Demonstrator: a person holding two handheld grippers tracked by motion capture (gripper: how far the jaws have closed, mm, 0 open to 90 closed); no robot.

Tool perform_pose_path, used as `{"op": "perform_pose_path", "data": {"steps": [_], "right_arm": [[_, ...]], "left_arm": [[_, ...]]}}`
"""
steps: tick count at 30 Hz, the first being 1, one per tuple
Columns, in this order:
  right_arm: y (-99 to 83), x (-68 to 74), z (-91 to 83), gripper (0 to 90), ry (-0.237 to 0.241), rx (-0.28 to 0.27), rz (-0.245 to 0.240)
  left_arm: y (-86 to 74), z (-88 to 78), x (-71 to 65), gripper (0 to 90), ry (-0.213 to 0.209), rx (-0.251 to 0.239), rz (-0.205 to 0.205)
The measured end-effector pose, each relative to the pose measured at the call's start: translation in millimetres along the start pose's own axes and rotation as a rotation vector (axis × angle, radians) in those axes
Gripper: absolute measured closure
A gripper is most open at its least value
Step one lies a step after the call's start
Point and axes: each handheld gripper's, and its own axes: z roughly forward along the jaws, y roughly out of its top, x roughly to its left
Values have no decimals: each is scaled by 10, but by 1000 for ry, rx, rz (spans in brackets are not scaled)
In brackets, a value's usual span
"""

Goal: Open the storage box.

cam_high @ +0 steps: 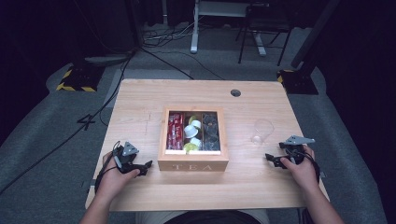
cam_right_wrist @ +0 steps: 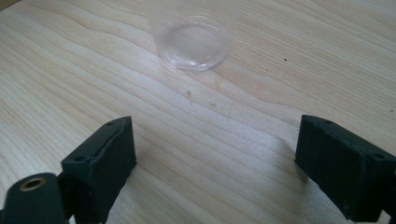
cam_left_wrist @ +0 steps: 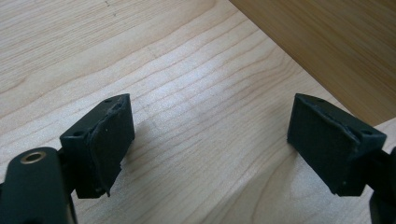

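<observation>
On the desk (cam_high: 140, 100), wooden tea box (cam_high: 193, 164) dead centre, clear plastic cup (cam_high: 262, 131) off right, left gripper (cam_high: 142, 167) and right gripper (cam_high: 272, 159) resting either side, fingers wide apart, nothing held

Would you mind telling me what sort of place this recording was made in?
Probably a lab or studio set up for recording: a lone wooden table on grey carpet, loose cables across the floor, and hazard-striped stand bases in a darkened room.
</observation>
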Motion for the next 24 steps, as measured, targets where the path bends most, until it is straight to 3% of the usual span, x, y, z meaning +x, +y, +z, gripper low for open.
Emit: {"op": "perform_pose_path", "data": {"steps": [11, 15, 24], "right_arm": [[3, 2, 4, 117, -3, 1, 0], [4, 1, 5, 116, -2, 0, 2], [8, 4, 9, 115, -5, 0, 5]], "left_arm": [[22, -70, 29, 232, 5, 22, -5], [99, -218, 47, 261, -5, 6, -19], [297, -513, -36, 271, -35, -54, 7]]}}
